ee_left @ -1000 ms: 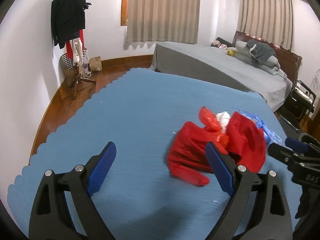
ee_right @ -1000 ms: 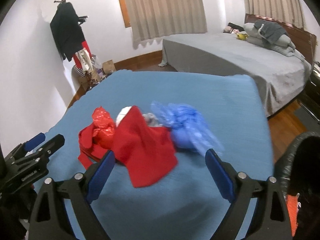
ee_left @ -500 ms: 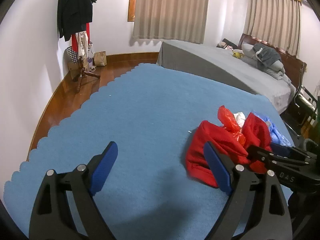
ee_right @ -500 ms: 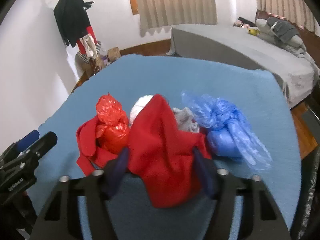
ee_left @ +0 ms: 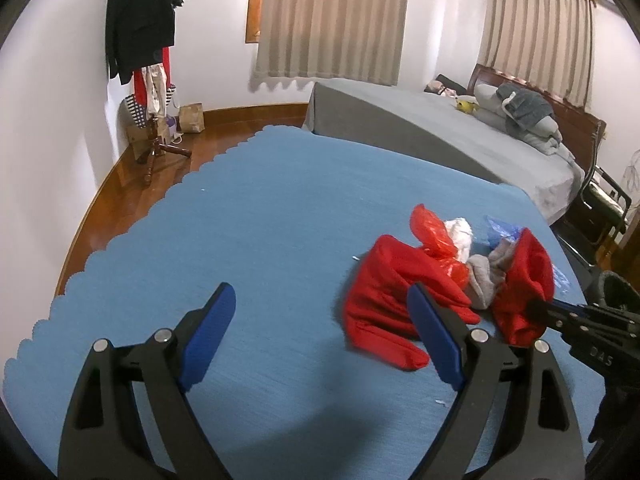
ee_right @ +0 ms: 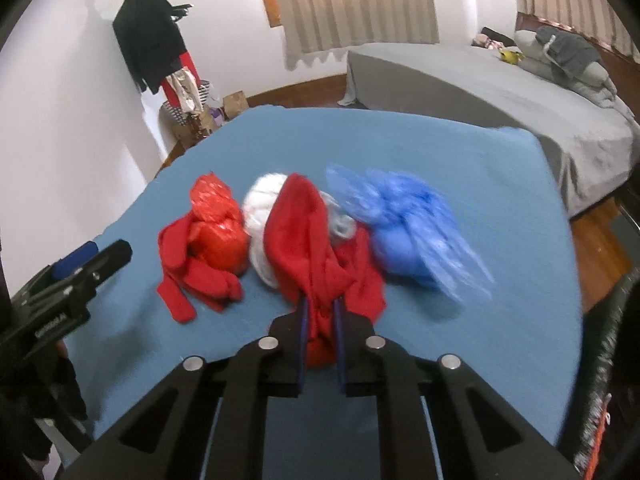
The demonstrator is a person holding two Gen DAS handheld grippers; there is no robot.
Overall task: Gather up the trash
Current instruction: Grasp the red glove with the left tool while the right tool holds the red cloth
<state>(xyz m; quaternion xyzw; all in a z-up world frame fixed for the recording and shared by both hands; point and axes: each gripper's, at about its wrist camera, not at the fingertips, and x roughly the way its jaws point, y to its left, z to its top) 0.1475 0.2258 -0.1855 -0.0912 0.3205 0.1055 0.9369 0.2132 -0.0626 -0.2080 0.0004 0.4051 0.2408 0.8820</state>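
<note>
My right claw (ee_right: 320,336) is pinched nearly shut on the near end of a red cloth (ee_right: 308,240), its blue pads squeezing a bunched fold of fabric between them. I grip it at the edge closest to me because that is the part that sticks out free of the heap, so I judge I can draw it off without dragging the rest along. The cloth peaks up behind my claw, which suggests it is being lifted rather than lying flat.

Everything sits on the blue tablecloth (ee_left: 260,240). Taking the red cloth as my marker: a red plastic bag (ee_right: 216,224) lies just to its left, resting on a second red garment (ee_right: 192,276); a white wad (ee_right: 260,204) is tucked behind it, touching it; a blue plastic bag (ee_right: 404,232) lies just to its right, blurred in my right view. A grey rag (ee_left: 482,276) shows against the cloth in the left view.

My left claw (ee_left: 320,332) is spread wide and holds nothing; it hangs above bare tablecloth to the left of the red cloth, near the second garment. I keep it open there, I think, so it is ready for the next piece.

A dark bin rim (ee_left: 618,290) shows past the table edge, right of the red cloth, likely where this goes.
</note>
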